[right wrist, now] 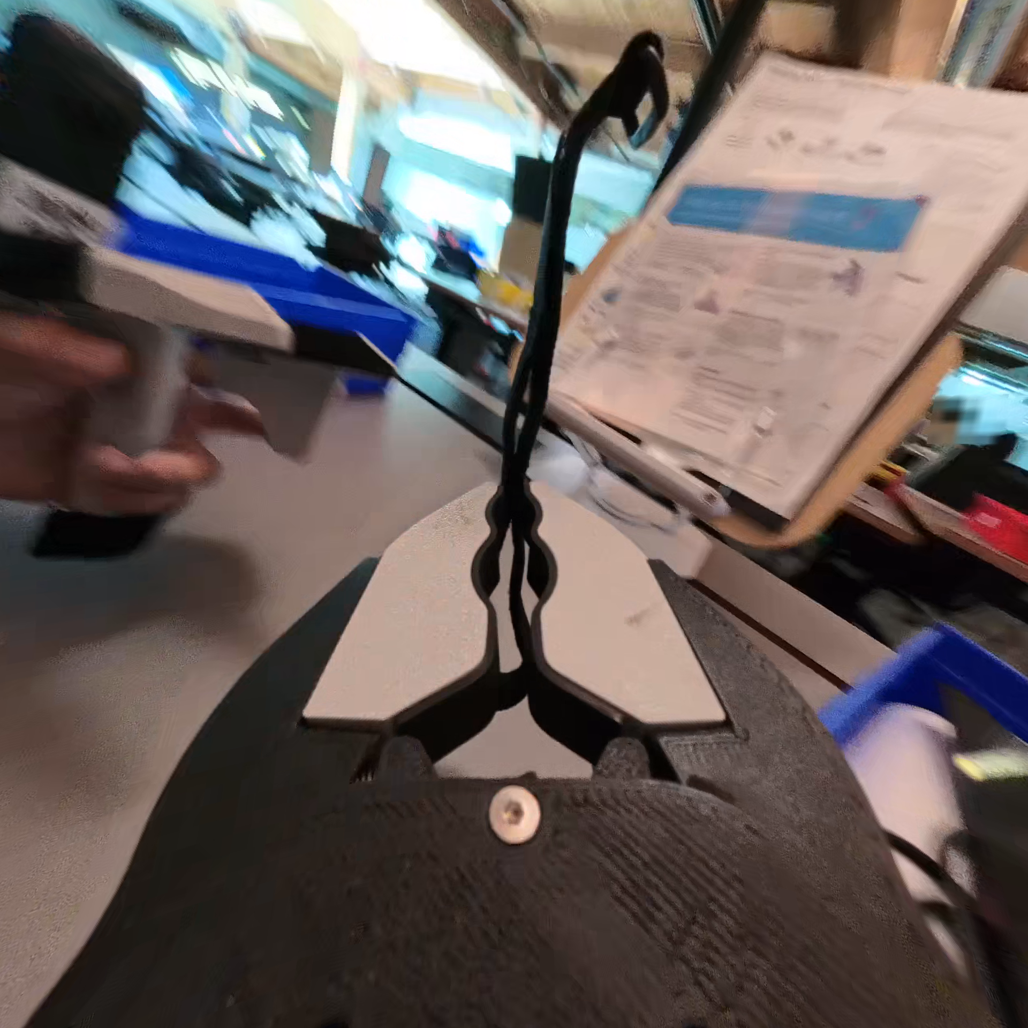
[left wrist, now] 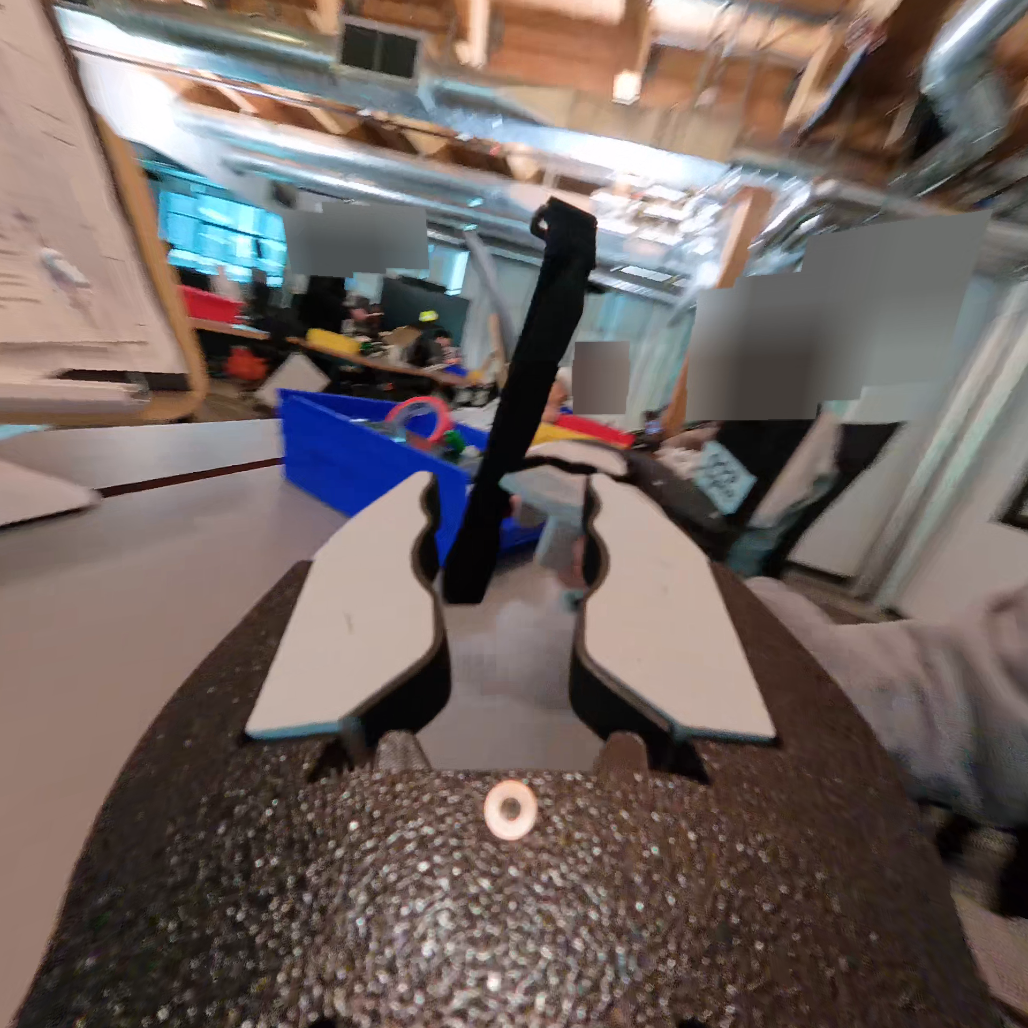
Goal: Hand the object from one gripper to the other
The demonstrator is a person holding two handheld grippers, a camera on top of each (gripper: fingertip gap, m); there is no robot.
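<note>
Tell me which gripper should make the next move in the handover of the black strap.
Left. The right gripper is shut on the black strap; the left gripper is open, the strap between its fingers, so it probably closes next.

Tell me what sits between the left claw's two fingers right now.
Left wrist view: the lower end of a black strap hangs in the gap of the open left claw, touching neither finger; behind it shows a blue bin.

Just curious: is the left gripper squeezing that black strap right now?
No, the left gripper is open, the black strap standing free between its fingers.
</note>
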